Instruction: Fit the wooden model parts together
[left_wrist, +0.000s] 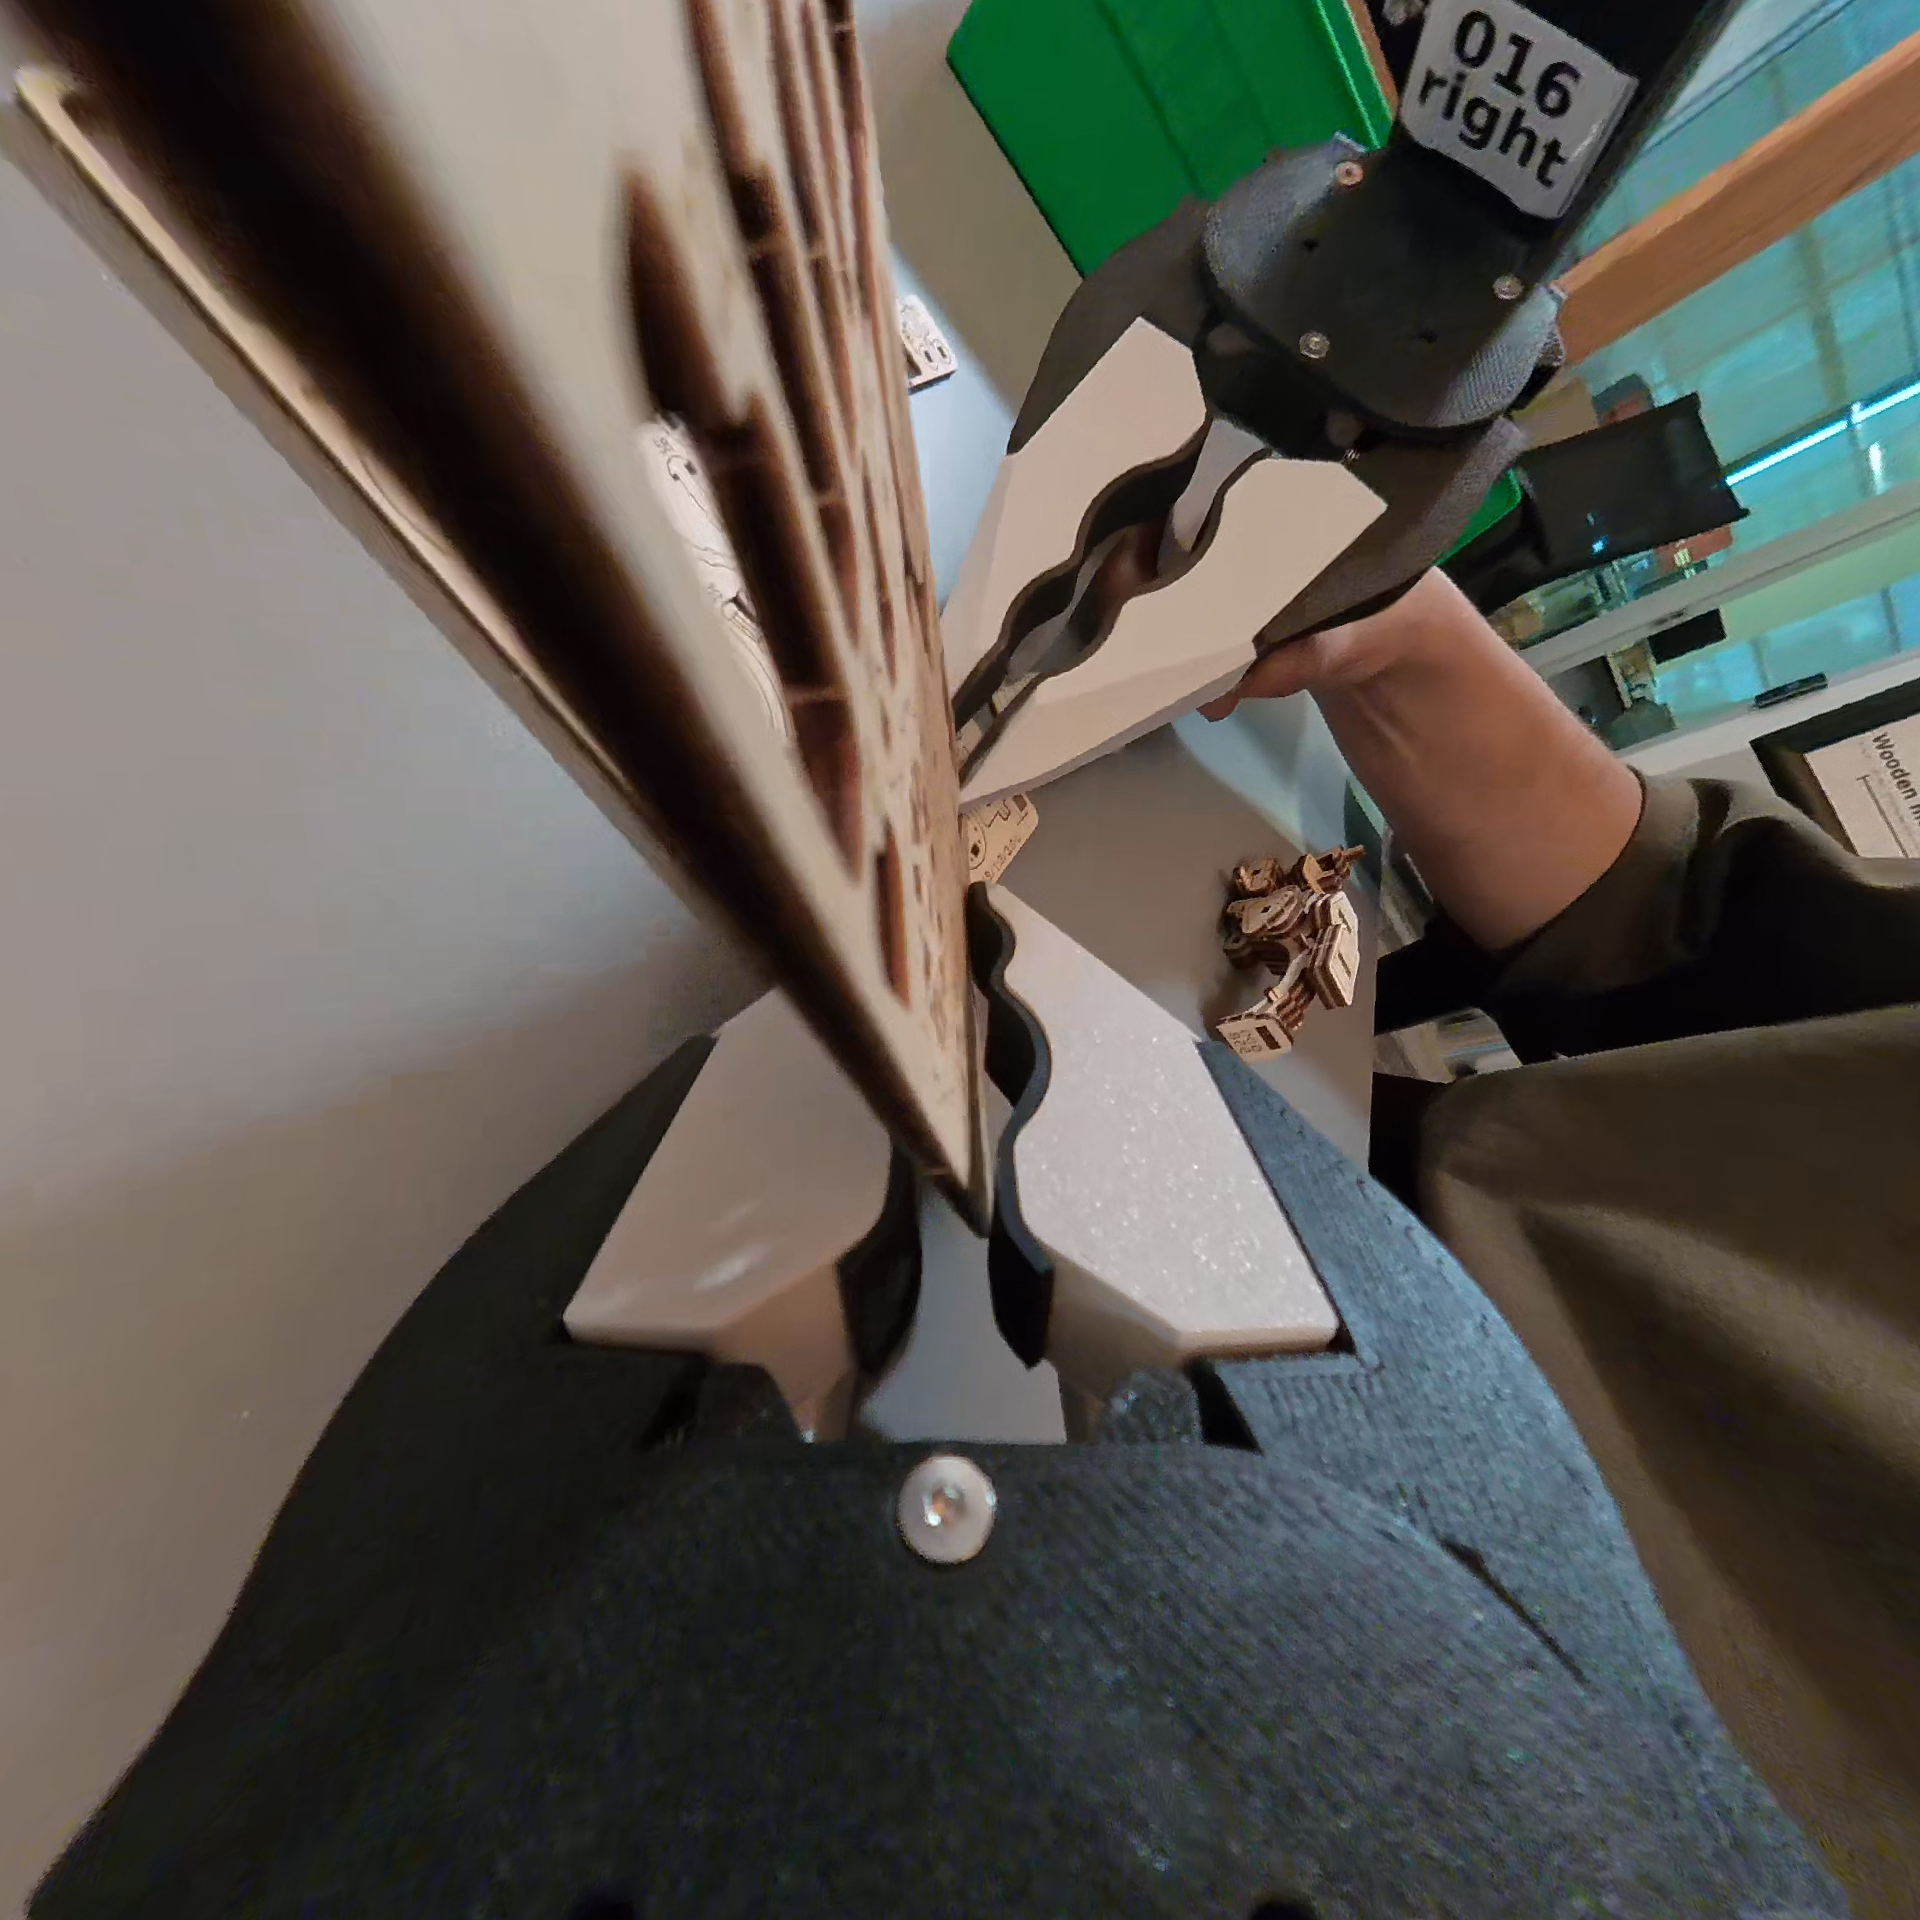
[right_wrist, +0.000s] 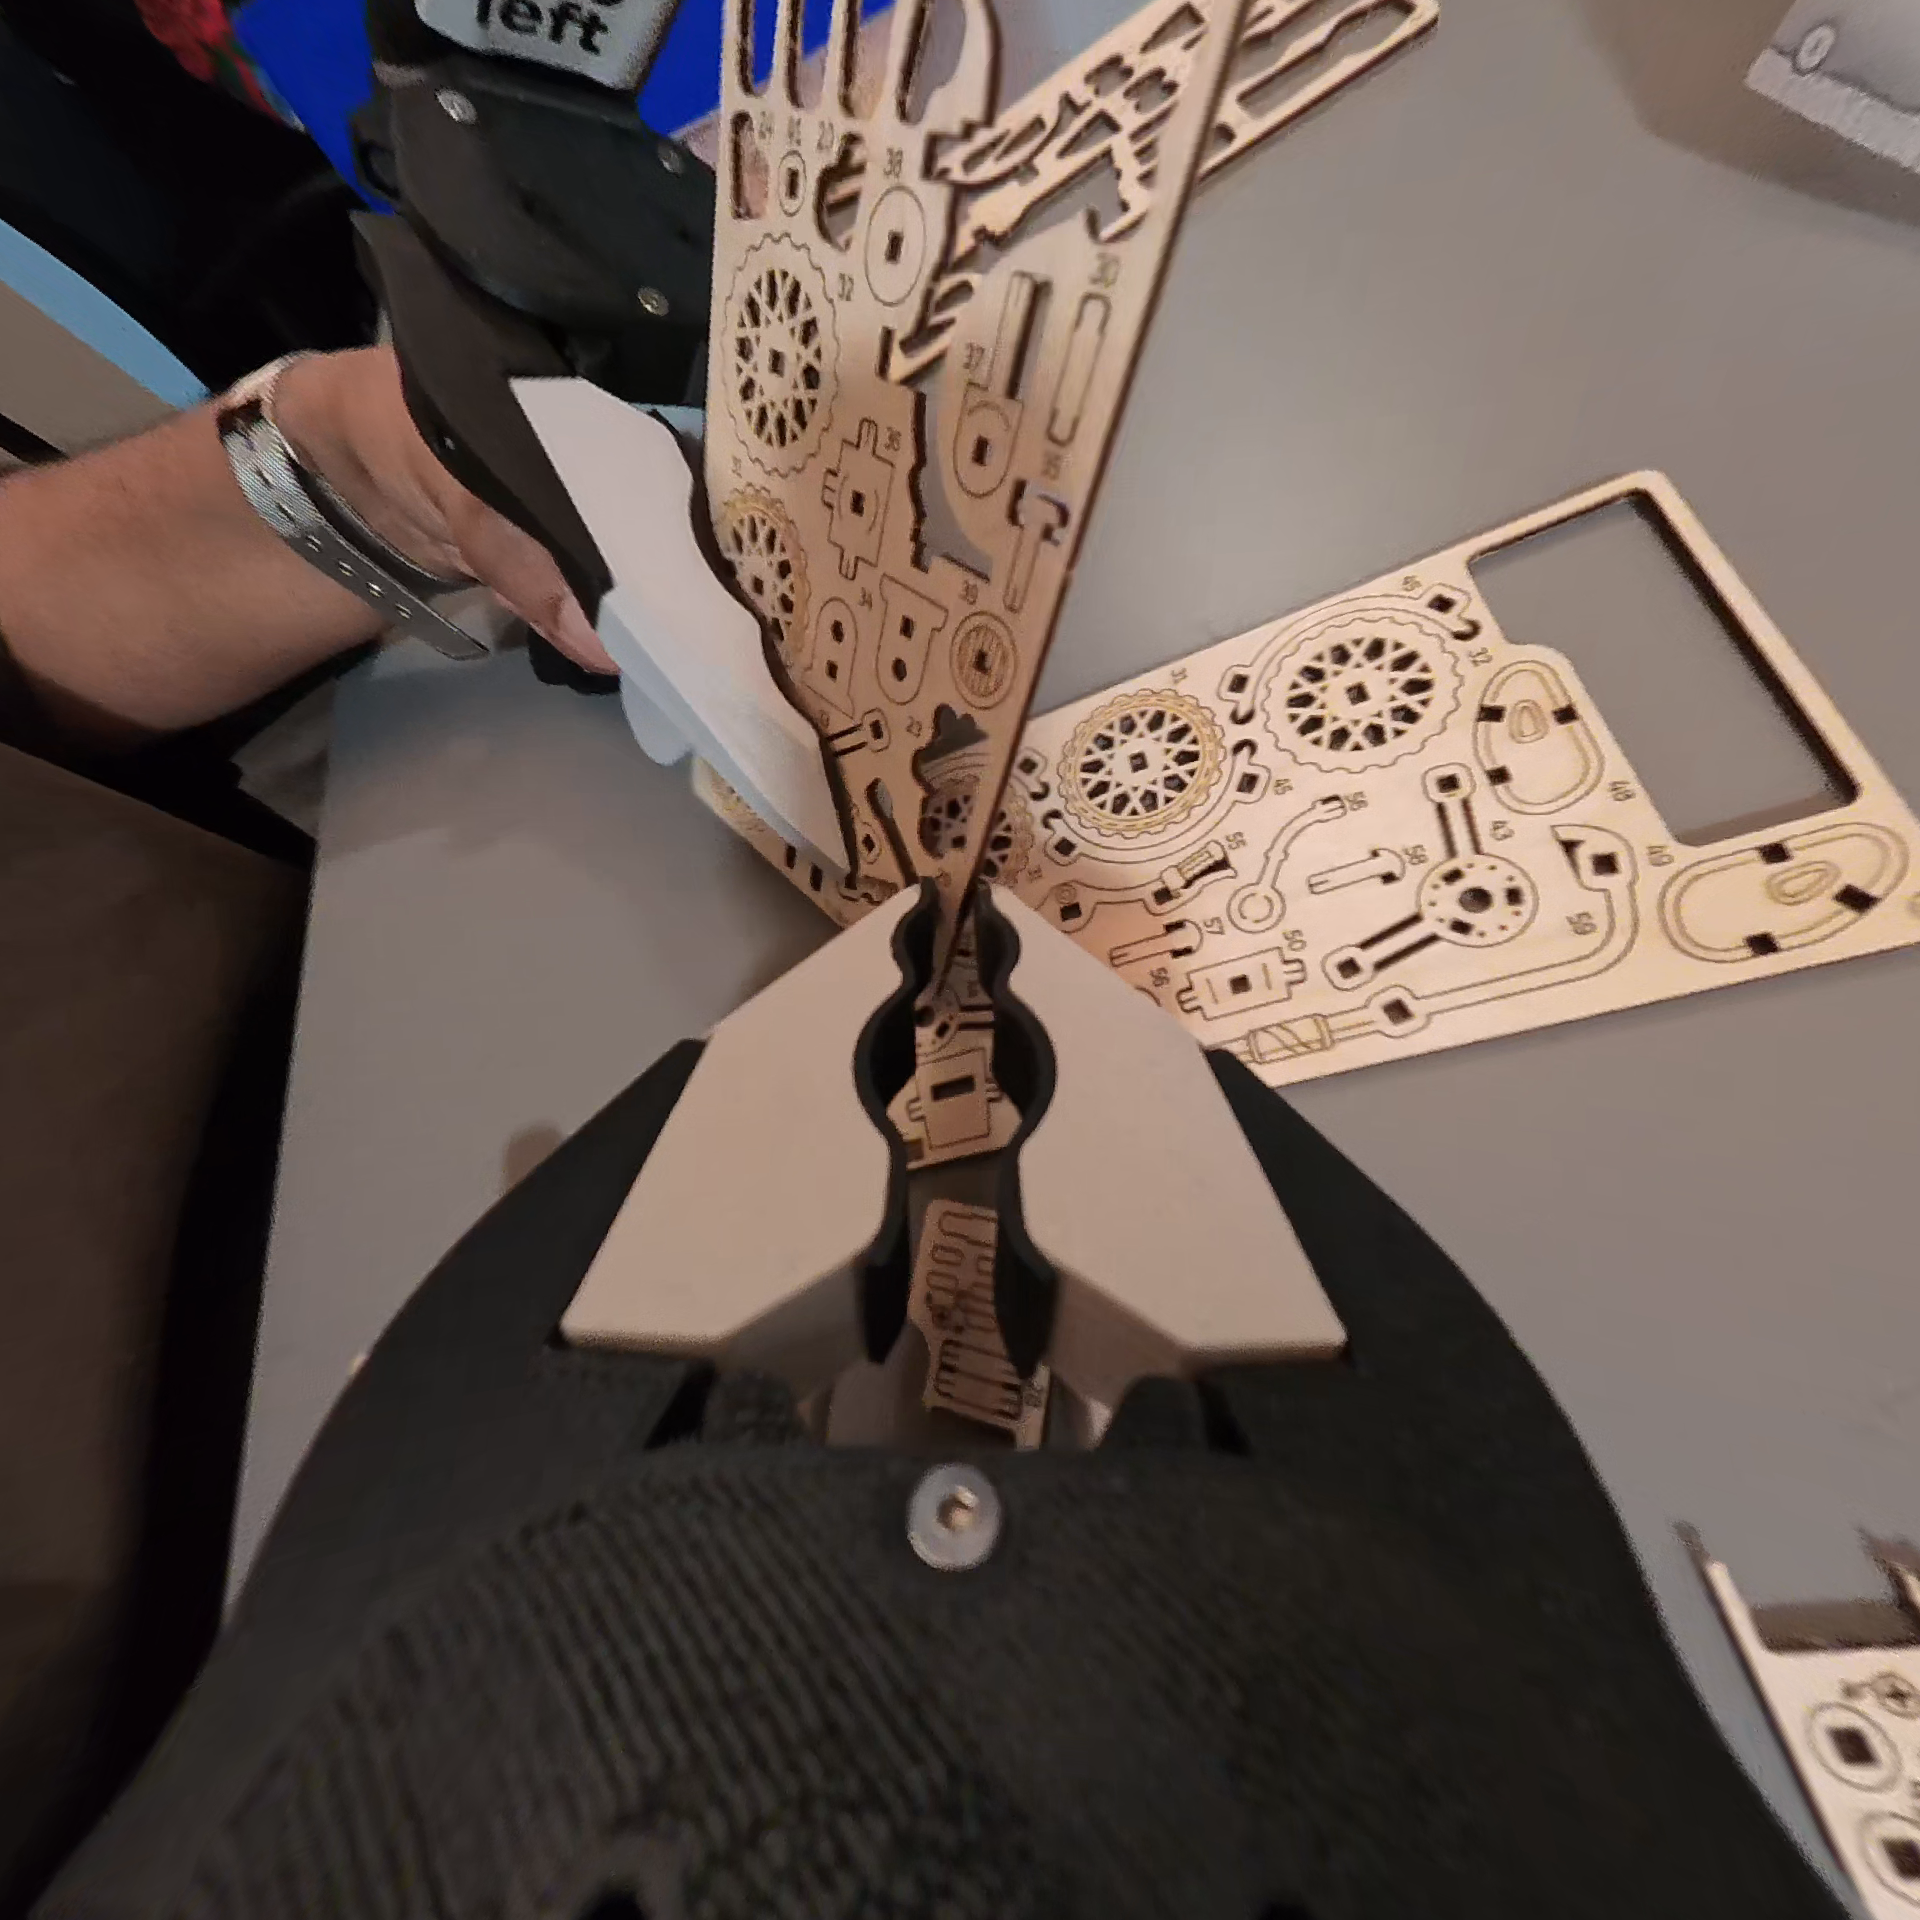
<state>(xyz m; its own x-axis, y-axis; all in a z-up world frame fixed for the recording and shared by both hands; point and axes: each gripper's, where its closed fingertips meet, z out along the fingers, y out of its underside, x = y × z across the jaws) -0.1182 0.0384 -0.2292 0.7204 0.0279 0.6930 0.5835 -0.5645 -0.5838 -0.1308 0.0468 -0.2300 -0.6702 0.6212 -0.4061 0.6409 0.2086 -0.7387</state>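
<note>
A laser-cut wooden parts sheet (right_wrist: 894, 343) with wheels and small parts stands on edge above the grey table (right_wrist: 1507, 343). My left gripper (left_wrist: 935, 977) is shut on it, and the sheet (left_wrist: 520, 416) runs up and left from the jaws. In the right wrist view the left gripper (right_wrist: 831, 821) clamps the sheet's left side. My right gripper (right_wrist: 951, 904) is shut on the sheet's lower corner; it also shows in the left wrist view (left_wrist: 971, 748). Wooden pieces show through the gap between its fingers; I cannot tell whether they are held or lie below.
A second parts sheet (right_wrist: 1455, 831) lies flat on the table to the right, another (right_wrist: 1195, 114) at the far side, another (right_wrist: 1829, 1714) at the near right. A small assembled wooden model (left_wrist: 1288, 956) sits near the table edge. A green box (left_wrist: 1143, 104) stands behind. The grippers are tip to tip, or close to it.
</note>
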